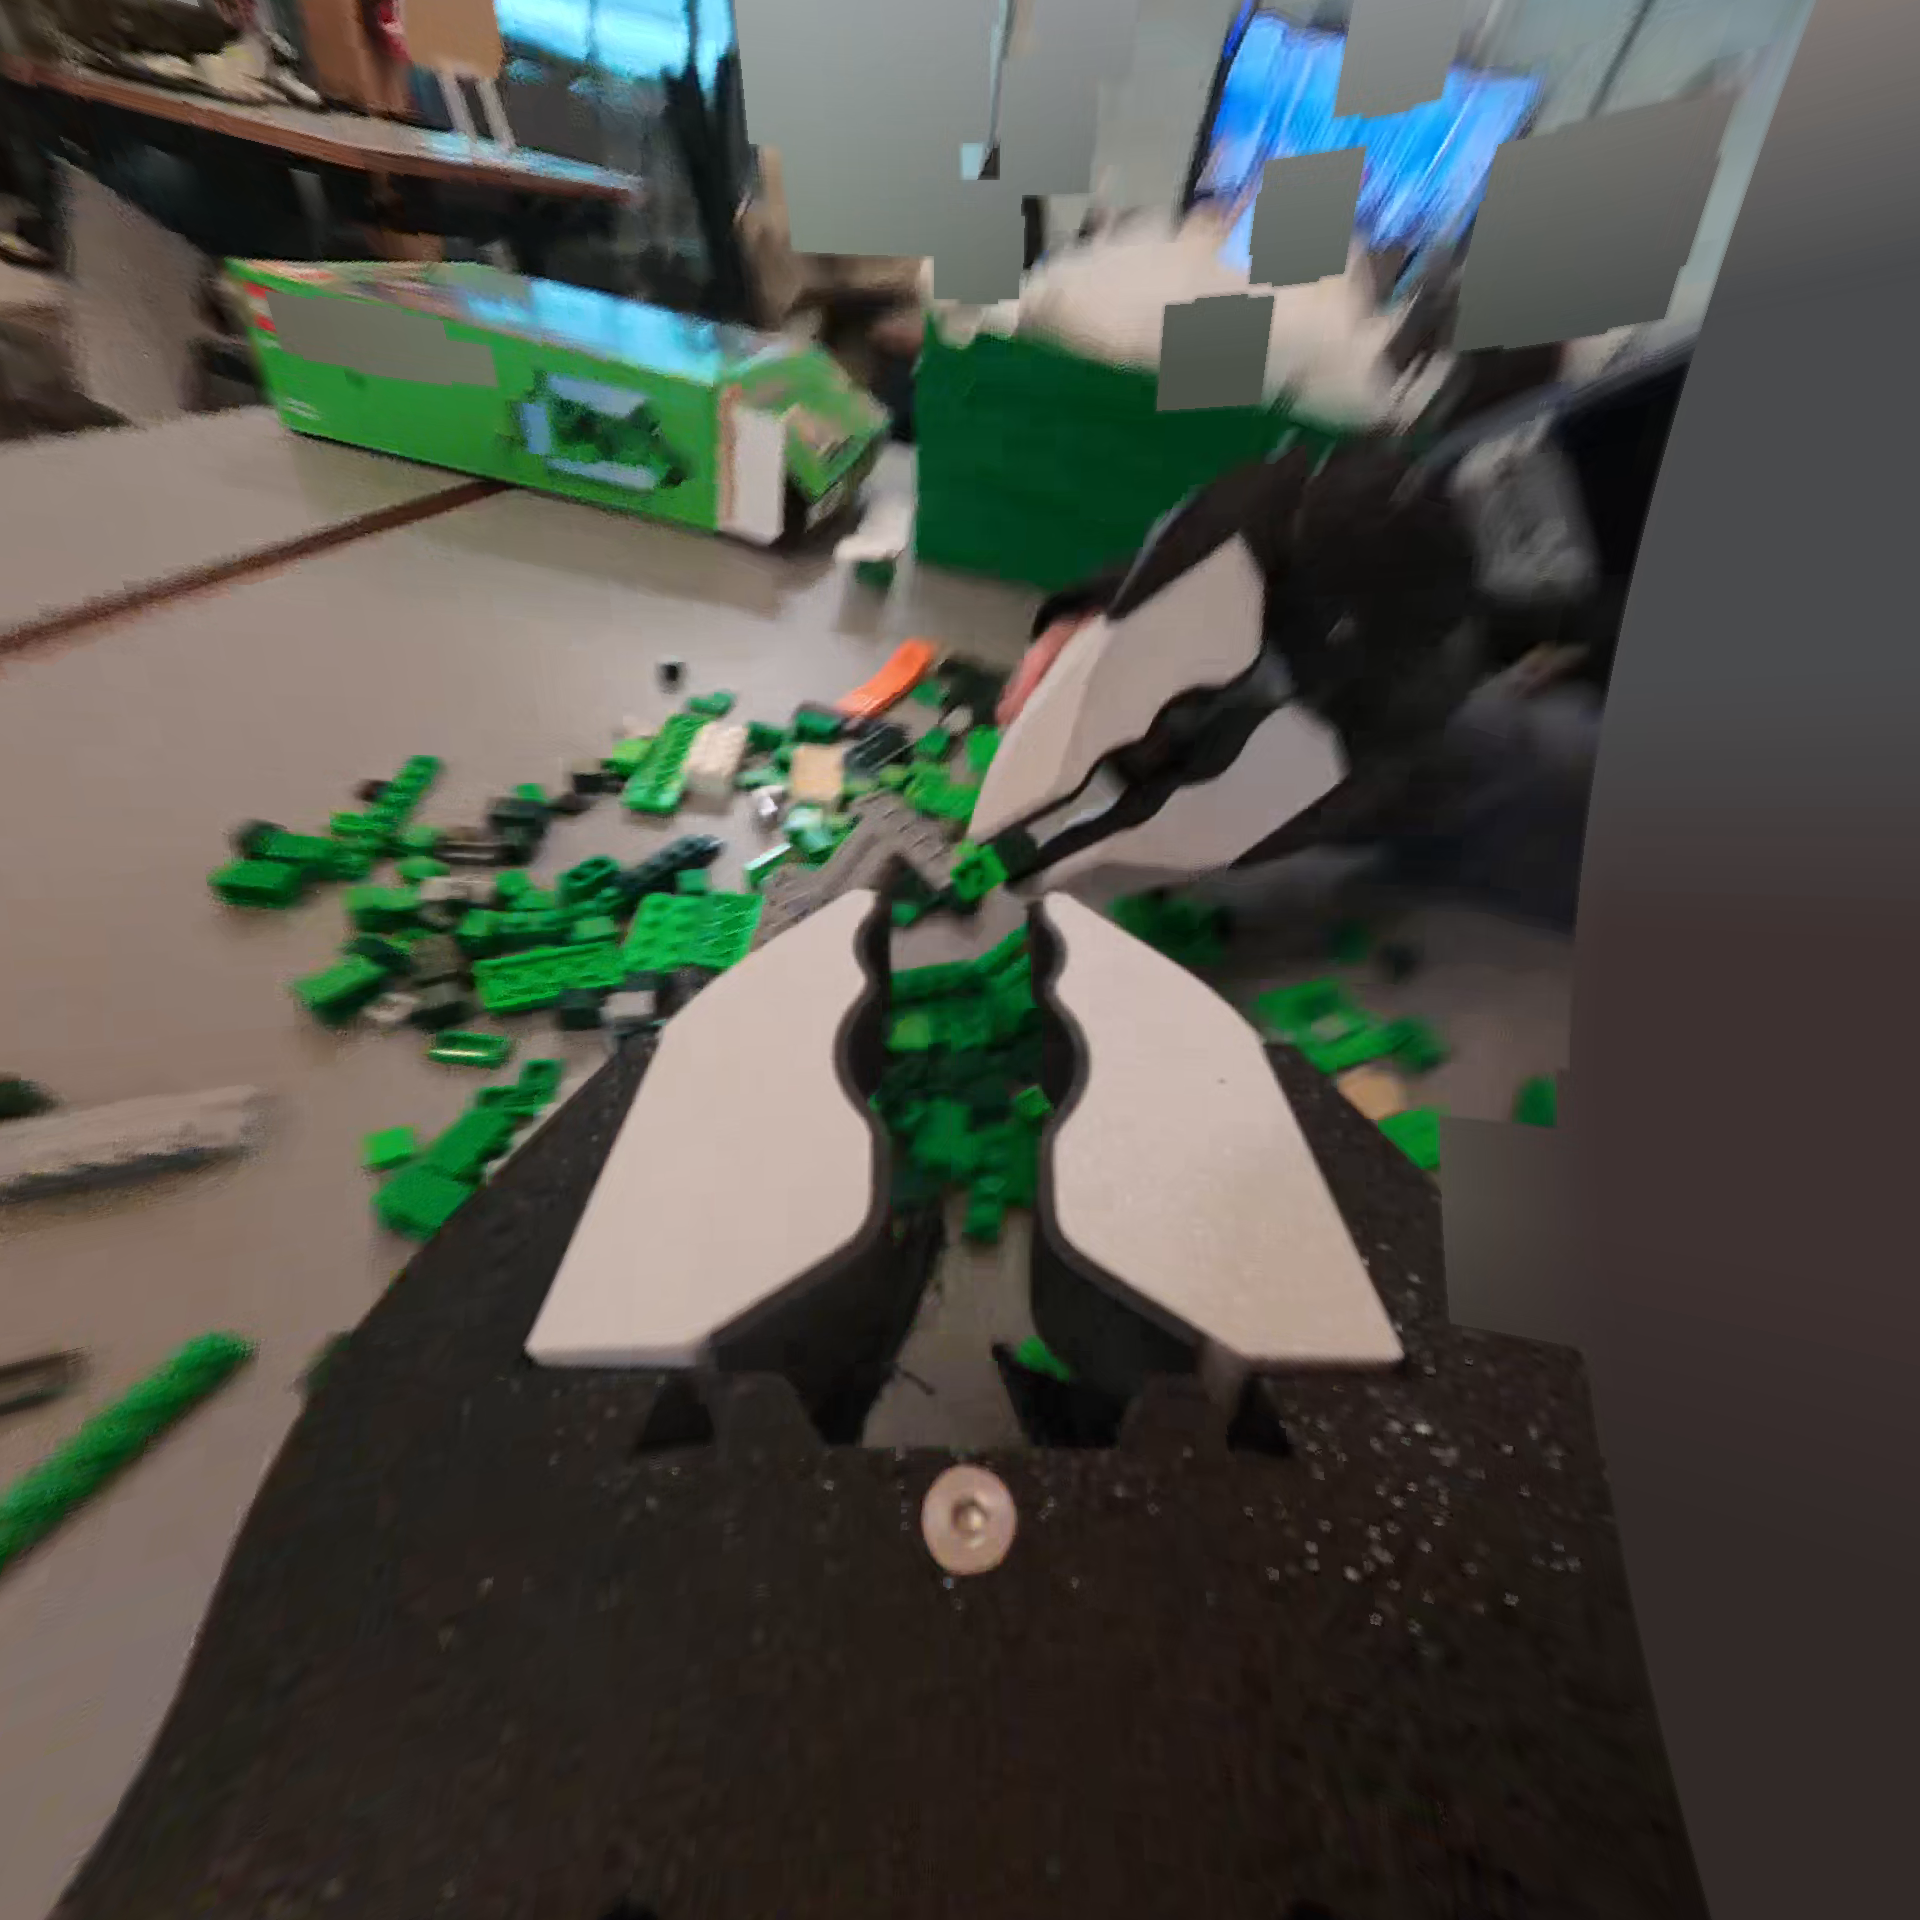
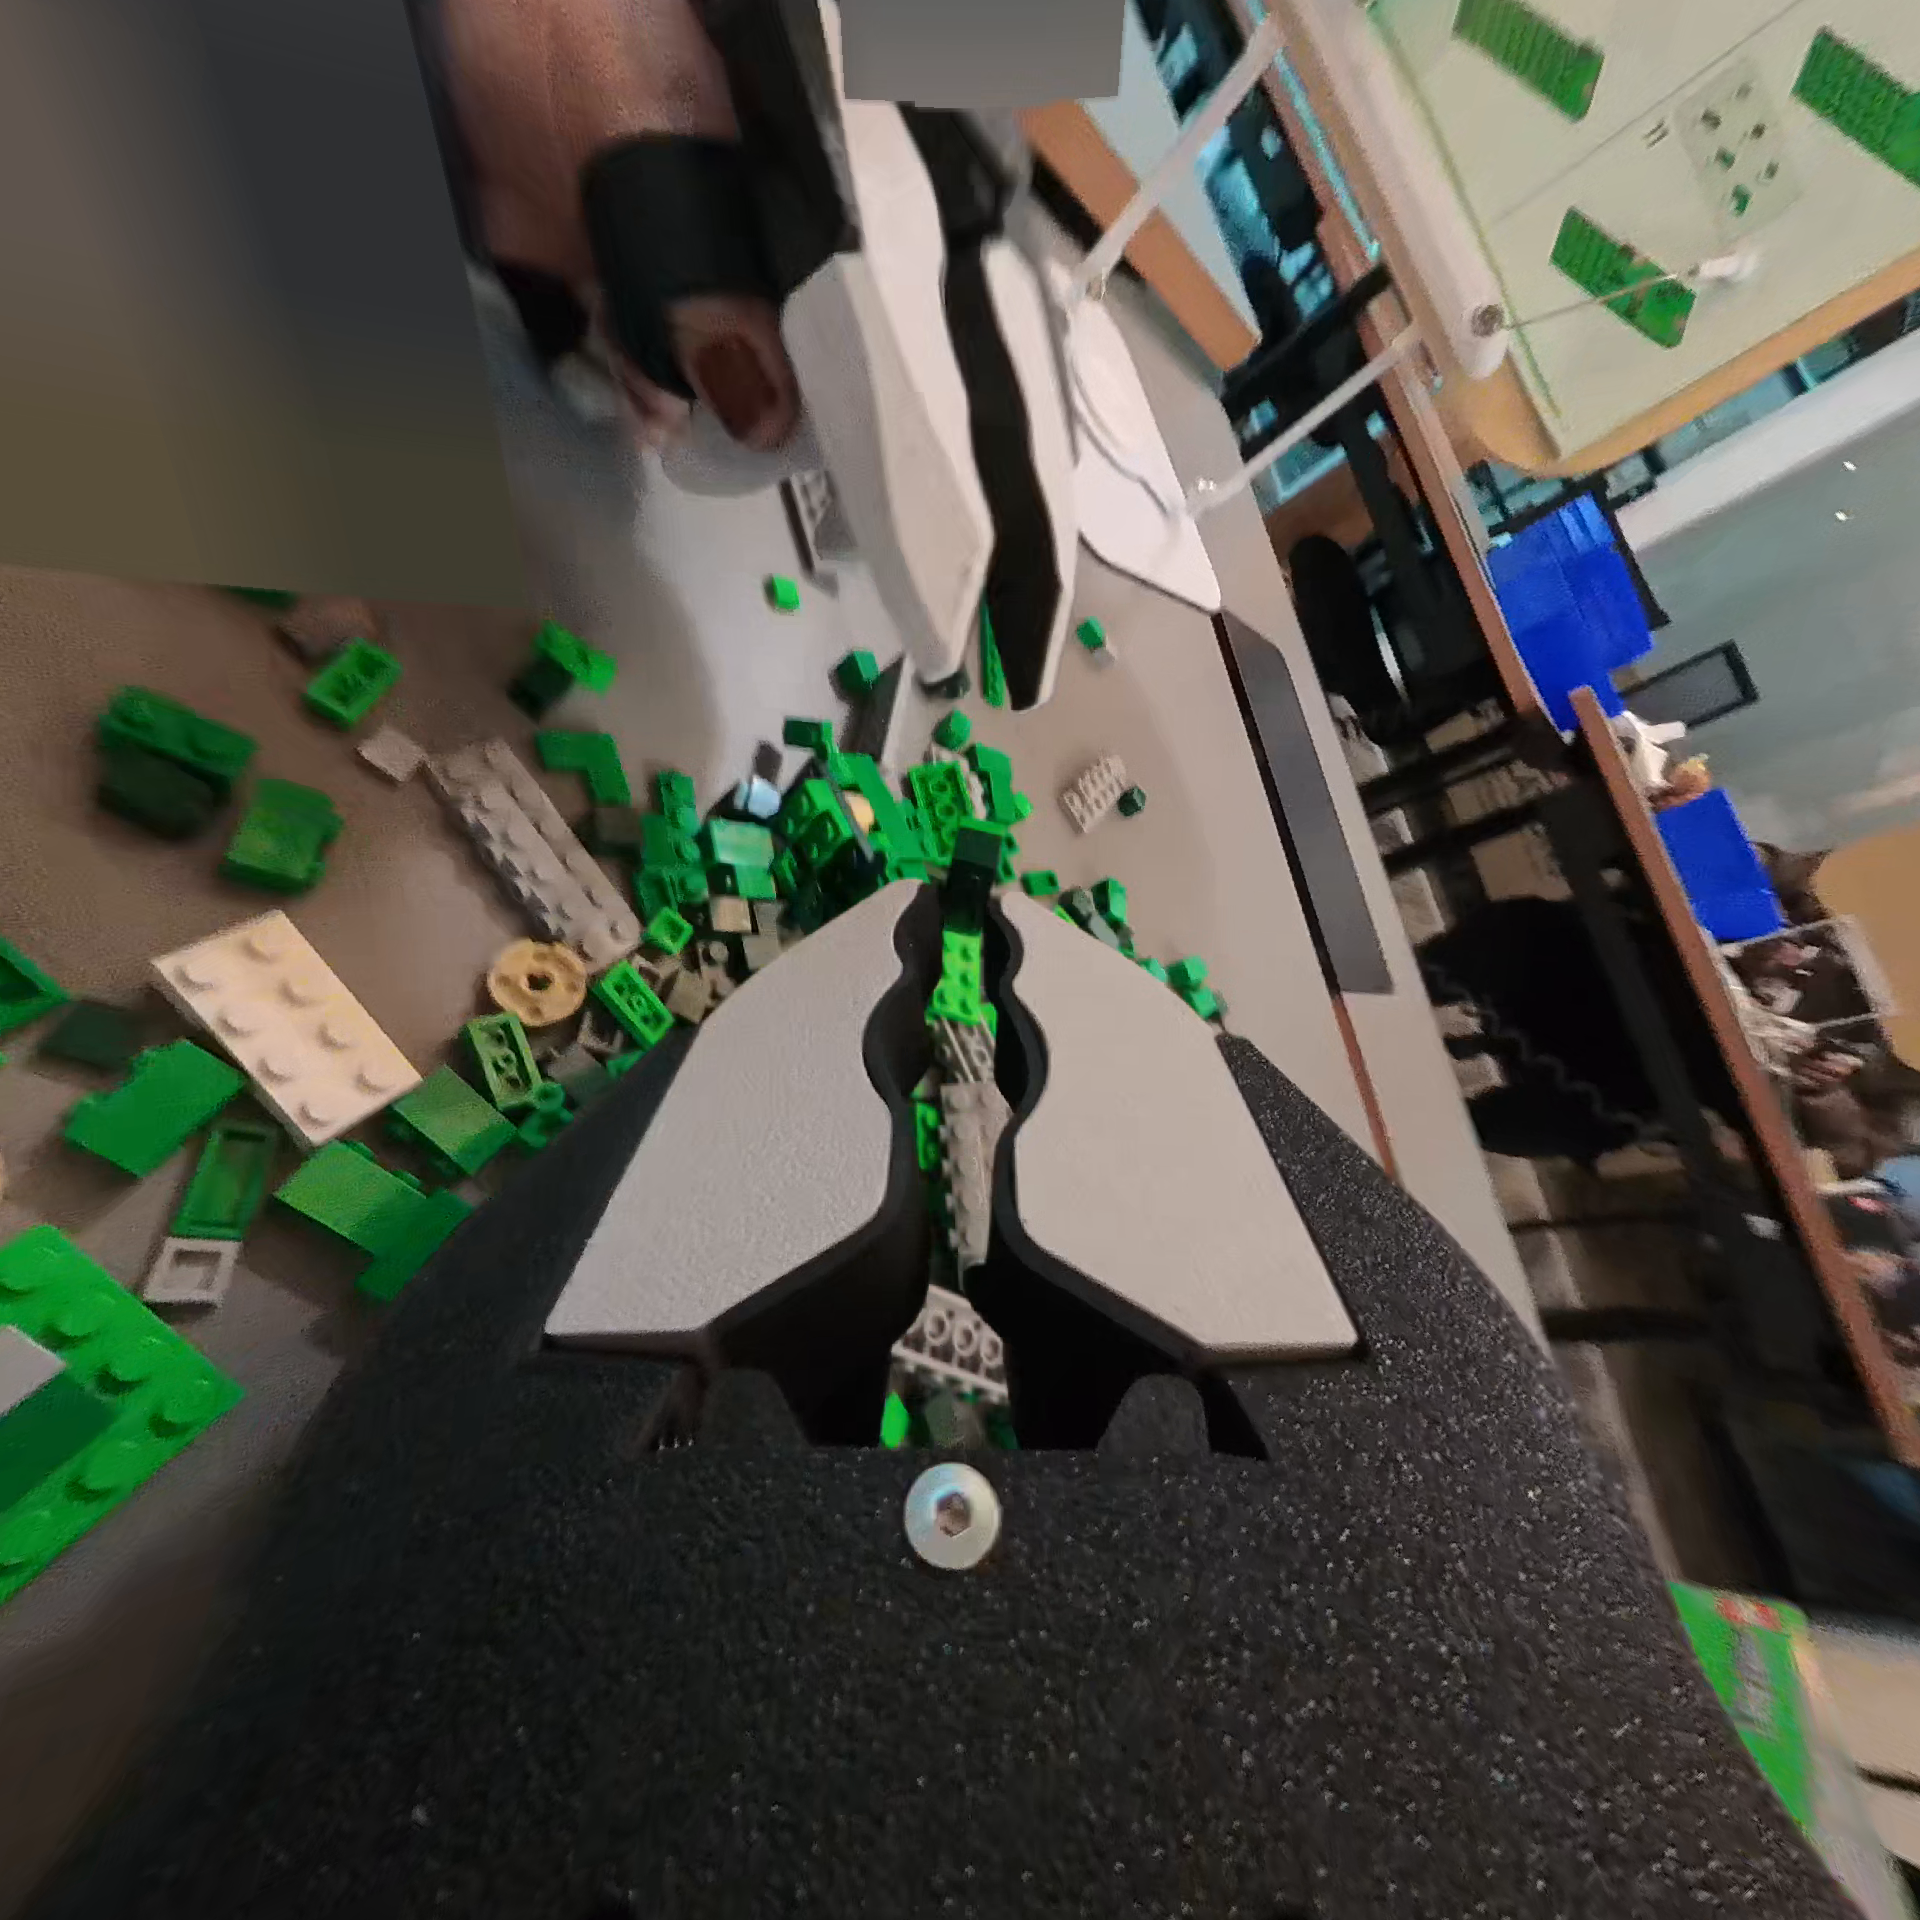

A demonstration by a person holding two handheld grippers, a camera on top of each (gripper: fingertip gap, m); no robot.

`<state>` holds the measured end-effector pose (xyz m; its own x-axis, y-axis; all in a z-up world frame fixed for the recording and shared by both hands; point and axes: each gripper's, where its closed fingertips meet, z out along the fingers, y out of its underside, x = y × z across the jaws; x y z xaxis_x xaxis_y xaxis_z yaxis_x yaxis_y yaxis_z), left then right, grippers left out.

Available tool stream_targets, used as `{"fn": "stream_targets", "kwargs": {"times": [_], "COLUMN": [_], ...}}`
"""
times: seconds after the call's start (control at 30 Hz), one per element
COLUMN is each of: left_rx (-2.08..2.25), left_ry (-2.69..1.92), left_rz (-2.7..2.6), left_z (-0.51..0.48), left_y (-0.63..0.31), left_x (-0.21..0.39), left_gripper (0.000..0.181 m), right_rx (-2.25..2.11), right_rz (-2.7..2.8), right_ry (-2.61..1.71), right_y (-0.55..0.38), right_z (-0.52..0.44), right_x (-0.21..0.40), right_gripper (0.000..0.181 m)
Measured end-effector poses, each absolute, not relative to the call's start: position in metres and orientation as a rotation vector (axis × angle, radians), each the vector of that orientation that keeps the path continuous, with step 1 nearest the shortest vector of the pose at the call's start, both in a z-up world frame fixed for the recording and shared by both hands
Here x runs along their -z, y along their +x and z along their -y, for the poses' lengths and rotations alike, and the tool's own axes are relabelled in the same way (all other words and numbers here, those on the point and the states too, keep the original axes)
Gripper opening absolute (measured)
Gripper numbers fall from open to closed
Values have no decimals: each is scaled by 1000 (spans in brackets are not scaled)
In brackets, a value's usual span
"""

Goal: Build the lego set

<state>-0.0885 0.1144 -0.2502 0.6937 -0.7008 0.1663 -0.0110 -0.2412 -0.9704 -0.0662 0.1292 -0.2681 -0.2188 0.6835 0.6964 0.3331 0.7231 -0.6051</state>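
Note:
Loose green, grey and white Lego pieces [image 1: 582,935] lie in a heap on the grey table [image 1: 312,675]. My right gripper [image 2: 961,899] is shut on a small green and dark brick [image 2: 971,862], held over the heap. In the left wrist view it comes in from the right with that brick [image 1: 977,868] at its tips. My left gripper [image 1: 961,909] sits just short of that brick, jaws a narrow gap apart. A grey patch fills the gap, and I cannot tell if it is a held piece. The left gripper [image 2: 992,675] also shows in the right wrist view, above the heap.
The green set box [image 1: 540,416] lies at the back of the table, beside a large green block [image 1: 1039,457]. A white plate piece [image 2: 281,1023], a grey studded strip [image 2: 530,842] and a green baseplate [image 2: 94,1392] lie left of the heap. The table edge [image 2: 1309,831] runs to the right. The tips of both grippers are at nearly the same place.

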Motion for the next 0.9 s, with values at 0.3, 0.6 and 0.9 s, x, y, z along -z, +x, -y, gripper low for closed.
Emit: {"fn": "stream_targets", "kwargs": {"times": [0.3, 0.6, 0.9], "left_rx": [-129, -345, -402], "left_ry": [-1668, -1581, -1584], "left_rz": [-1026, -1164, -1270], "left_z": [-117, -117, -112], "left_y": [-72, -72, -68], "left_x": [277, 283, 291], "left_gripper": [25, 10, 8], "right_rx": [-169, -154, -120], "right_rz": [1927, 1962, 2010], "right_ry": [-685, -676, -668], "right_y": [-71, -71, -69], "right_z": [-116, -113, -113], "right_x": [280, 285, 295], "right_gripper": [8, 8, 8]}}
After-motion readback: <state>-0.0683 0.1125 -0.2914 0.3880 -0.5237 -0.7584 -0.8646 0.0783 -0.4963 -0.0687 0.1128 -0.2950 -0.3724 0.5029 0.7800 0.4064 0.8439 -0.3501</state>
